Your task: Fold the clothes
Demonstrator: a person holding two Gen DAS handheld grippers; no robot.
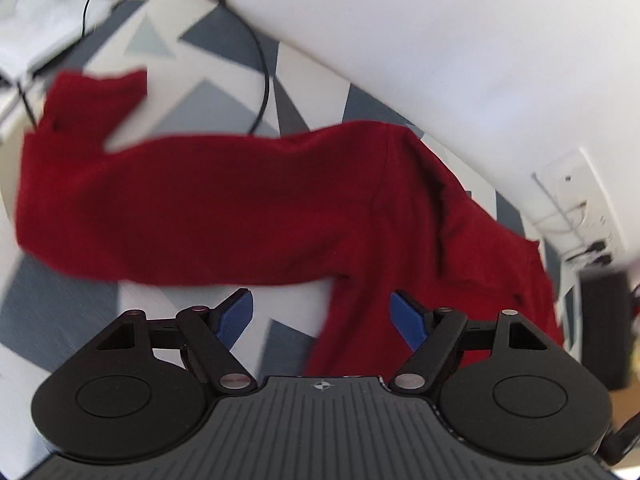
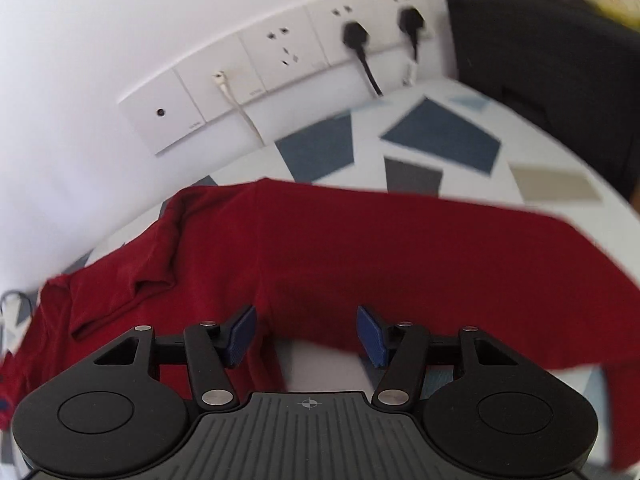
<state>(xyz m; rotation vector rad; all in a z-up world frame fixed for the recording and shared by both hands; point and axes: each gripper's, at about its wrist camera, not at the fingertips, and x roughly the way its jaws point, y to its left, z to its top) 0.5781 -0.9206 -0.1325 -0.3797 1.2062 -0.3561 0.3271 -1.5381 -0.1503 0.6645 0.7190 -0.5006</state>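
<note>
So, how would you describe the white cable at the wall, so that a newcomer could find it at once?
Start in the right wrist view at the row of white wall plates above the patterned tabletop, behind the red garment. The white cable hangs from the second plate from the left down to the table. Its neighbours further right are two black plugs; it alone is white and thin.

Both wrist cameras looked steeply down, close over the patterned tabletop point(image 1: 72, 312), the wall at twelve o'clock. The left viewed the red garment point(image 1: 240, 208) slantwise; both views shared it and the wall sockets point(image 2: 280, 60).
</note>
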